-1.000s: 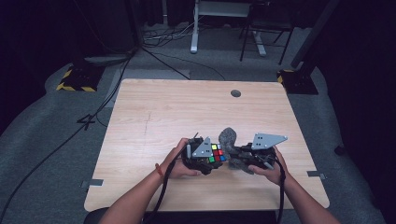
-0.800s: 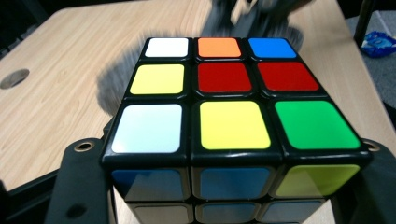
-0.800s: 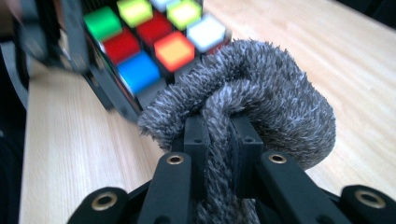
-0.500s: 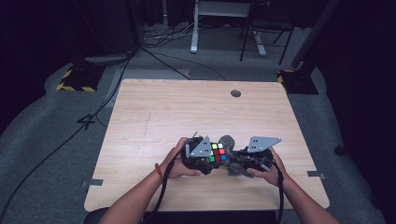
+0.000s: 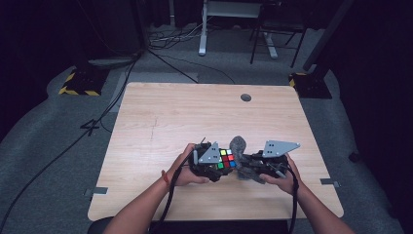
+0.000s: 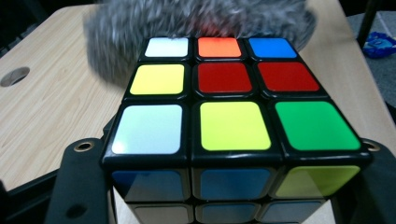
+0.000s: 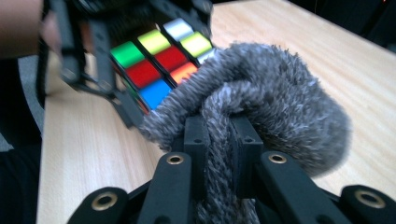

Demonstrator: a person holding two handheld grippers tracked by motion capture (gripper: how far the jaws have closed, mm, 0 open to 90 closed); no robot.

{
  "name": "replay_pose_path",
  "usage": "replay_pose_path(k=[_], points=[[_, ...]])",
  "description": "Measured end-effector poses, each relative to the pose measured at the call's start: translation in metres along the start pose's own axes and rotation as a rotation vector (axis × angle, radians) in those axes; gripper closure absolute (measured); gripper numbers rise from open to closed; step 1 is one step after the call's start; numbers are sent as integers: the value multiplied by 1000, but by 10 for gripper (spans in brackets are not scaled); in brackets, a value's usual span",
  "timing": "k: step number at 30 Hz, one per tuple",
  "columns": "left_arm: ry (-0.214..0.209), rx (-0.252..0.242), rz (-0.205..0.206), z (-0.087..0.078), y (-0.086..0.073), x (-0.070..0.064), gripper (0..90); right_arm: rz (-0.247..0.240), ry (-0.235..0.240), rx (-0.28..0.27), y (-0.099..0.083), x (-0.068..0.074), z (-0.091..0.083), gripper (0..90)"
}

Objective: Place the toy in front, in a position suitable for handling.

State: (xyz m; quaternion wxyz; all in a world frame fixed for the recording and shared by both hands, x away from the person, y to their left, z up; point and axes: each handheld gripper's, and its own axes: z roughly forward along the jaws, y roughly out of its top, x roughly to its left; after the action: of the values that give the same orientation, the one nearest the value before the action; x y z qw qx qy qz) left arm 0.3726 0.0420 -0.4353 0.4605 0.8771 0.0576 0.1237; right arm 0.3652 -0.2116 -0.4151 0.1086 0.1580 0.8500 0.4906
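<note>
Two grippers meet over near table [image 5: 146,122] edge | left gripper [image 5: 214,165] clamps puzzle cube [image 6: 233,107] steady – coloured face up for wiping | right gripper [image 7: 219,154] pinches grey fluffy cloth [image 7: 261,102], pressed on cube's far edge

Pale wooden table [image 5: 160,122] with a round grommet hole [image 5: 246,97] near its far edge.

The desk [image 5: 195,117] is bright under light from above, and the room around it is dark. Up close, the fuzzy grey cloth [image 6: 116,42] looks blurry. The cube [image 6: 233,107] has shiny, glaring stickers.
</note>
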Motion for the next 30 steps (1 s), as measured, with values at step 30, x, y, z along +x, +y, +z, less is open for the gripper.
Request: replay_pose_path(k=[30], points=[[-19,17,-24,4,-3,5,332,-15,23,-49,3,3,-5,802]])
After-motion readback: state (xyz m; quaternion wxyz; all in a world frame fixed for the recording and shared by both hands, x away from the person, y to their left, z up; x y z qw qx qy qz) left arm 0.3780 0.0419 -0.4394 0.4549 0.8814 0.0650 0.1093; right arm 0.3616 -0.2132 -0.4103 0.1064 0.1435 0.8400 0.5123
